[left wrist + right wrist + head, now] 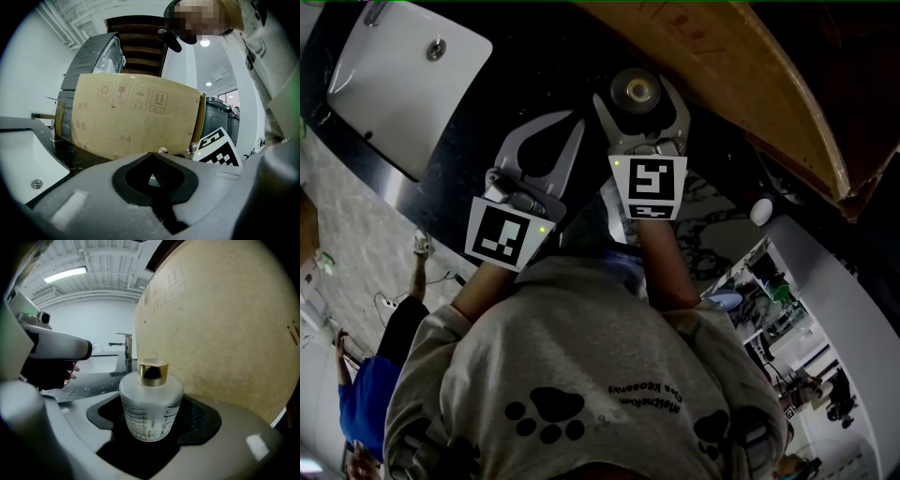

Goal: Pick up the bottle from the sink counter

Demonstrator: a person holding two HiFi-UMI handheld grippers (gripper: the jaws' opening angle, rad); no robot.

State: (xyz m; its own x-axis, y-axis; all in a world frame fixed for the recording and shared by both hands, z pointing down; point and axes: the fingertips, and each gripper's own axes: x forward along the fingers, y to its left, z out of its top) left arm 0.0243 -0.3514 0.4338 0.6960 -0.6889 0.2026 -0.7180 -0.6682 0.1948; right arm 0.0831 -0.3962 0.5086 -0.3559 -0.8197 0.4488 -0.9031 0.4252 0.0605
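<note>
A squat frosted bottle (151, 401) with a gold cap stands on the dark sink counter (534, 84), right against a cardboard box (722, 66). From above, the bottle (636, 94) sits between the spread jaws of my right gripper (635, 92). In the right gripper view, the right gripper (152, 423) is open around it, one dark pad at each side, and I see no pad pressing on the glass. My left gripper (574, 127) hovers just left of it, shut and empty. In the left gripper view the left gripper (152, 180) has its jaws closed together, and the gold cap (162, 150) peeks over them.
The tall cardboard box (136, 117) fills the space behind and right of the bottle. A white sink basin (403, 75) lies to the left, with a faucet (125, 350) beyond. Another person (370, 394) stands at the lower left of the head view.
</note>
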